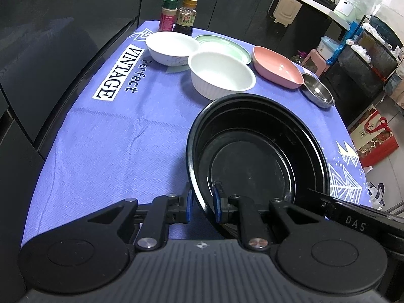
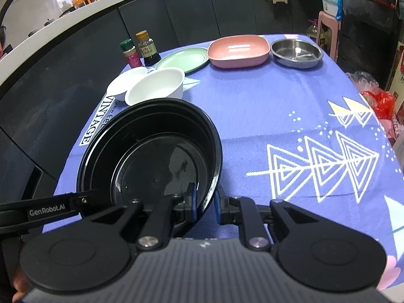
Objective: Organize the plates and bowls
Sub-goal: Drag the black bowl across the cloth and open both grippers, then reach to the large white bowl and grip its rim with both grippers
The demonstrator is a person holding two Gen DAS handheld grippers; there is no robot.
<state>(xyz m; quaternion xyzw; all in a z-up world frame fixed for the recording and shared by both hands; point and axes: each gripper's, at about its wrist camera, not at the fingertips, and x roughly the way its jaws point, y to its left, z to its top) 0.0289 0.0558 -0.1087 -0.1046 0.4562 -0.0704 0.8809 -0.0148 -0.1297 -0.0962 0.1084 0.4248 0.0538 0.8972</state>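
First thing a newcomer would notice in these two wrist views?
The big black bowl in the near foreground, with the left gripper and right gripper each clamped on its rim from opposite sides. Behind it on the purple tablecloth sit two white bowls, a green plate, a pink dish and a steel dish, with two condiment bottles at the far edge.

Dim, even indoor light — sharp centre, fisheye-bent, dark edges.
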